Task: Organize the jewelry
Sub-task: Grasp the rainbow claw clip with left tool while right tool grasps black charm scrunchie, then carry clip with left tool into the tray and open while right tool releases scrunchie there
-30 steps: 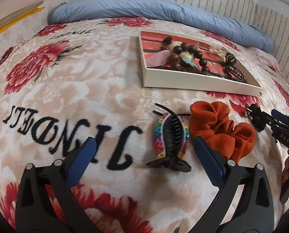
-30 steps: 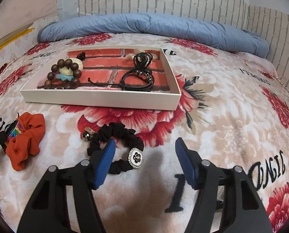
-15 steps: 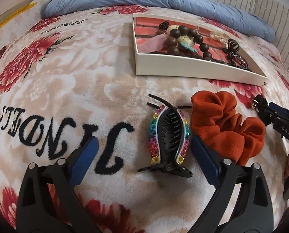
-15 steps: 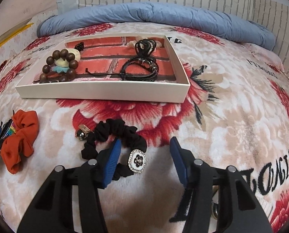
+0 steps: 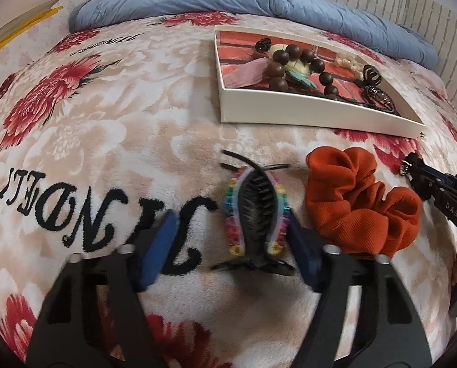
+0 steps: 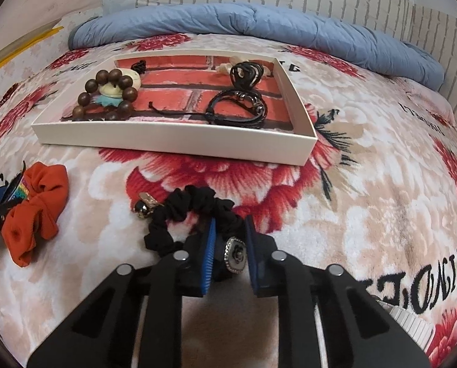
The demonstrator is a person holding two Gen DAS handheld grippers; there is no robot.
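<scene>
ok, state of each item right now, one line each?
Left tongs: closing around rainbow claw clip, left pad not touching.
Right tongs: shut on black scrunchie.
Orange scrunchie: loose on blanket.
White tray: holds wooden bead bracelet, black cords.

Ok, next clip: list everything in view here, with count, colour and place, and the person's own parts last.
tray: 1, white, red brick lining, far on blanket
bead bracelet: 1, brown, tray's left
cord necklaces: black, count unclear, tray's right
orange scrunchie: 1, beside claw clip
claw clip: 1, black and rainbow, between left pads
black scrunchie: 1, white charm, before tray
blanket: 1, floral
quilt: 1, blue, by wall
left gripper: closing around clip, left pad apart
right gripper: closed on black scrunchie
</scene>
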